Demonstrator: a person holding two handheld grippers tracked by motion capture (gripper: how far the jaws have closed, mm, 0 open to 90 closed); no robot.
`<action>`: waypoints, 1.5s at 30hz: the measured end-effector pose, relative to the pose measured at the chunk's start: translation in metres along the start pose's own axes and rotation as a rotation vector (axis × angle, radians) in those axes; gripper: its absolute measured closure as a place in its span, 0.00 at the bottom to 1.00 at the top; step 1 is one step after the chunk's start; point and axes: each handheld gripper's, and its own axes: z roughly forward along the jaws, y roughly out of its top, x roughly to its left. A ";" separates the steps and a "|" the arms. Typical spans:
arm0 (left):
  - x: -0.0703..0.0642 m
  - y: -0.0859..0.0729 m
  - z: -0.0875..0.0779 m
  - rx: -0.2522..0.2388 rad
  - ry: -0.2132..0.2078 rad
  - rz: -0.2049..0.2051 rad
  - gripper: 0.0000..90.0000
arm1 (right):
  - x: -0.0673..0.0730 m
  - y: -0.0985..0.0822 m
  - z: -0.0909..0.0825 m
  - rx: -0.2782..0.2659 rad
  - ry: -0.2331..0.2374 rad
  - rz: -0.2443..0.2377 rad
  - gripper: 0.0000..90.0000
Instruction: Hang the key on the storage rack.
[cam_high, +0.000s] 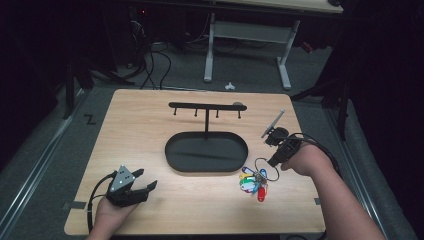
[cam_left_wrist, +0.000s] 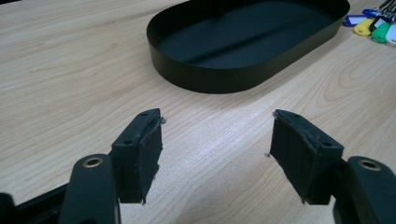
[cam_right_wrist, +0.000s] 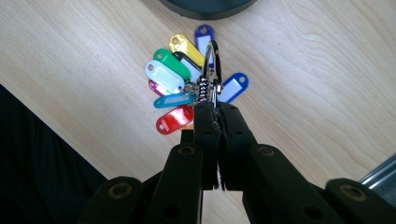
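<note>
A bunch of coloured key tags (cam_high: 253, 181) (cam_right_wrist: 182, 88) hangs on a metal ring (cam_right_wrist: 211, 65) over the wooden table's right side. My right gripper (cam_high: 274, 161) (cam_right_wrist: 216, 107) is shut on that ring, its two black jaws pressed together, and the tags dangle below it above the tabletop. A black oval tray (cam_high: 206, 151) (cam_left_wrist: 243, 42) with an upright hook rack (cam_high: 206, 106) stands in the middle of the table. At the front left, my left gripper (cam_high: 145, 186) (cam_left_wrist: 215, 144) rests low over bare wood, open, with nothing between its fingers, pointing toward the tray.
The rack's crossbar carries several small hooks. The table's front edge runs just below both hands. A white-legged desk (cam_high: 247, 35) and cables stand on the floor beyond the table's far edge. Bare wood lies left of the tray.
</note>
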 end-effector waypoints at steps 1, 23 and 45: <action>0.000 0.000 0.000 0.001 0.000 0.000 0.38 | 0.001 0.000 -0.002 0.004 -0.001 0.014 0.97; 0.003 -0.004 -0.007 -0.006 0.016 -0.016 0.38 | 0.010 0.037 -0.065 -0.012 -0.046 -0.067 0.97; 0.009 -0.016 -0.027 -0.007 0.062 -0.046 0.38 | 0.003 0.082 -0.076 -0.025 -0.057 -0.068 0.97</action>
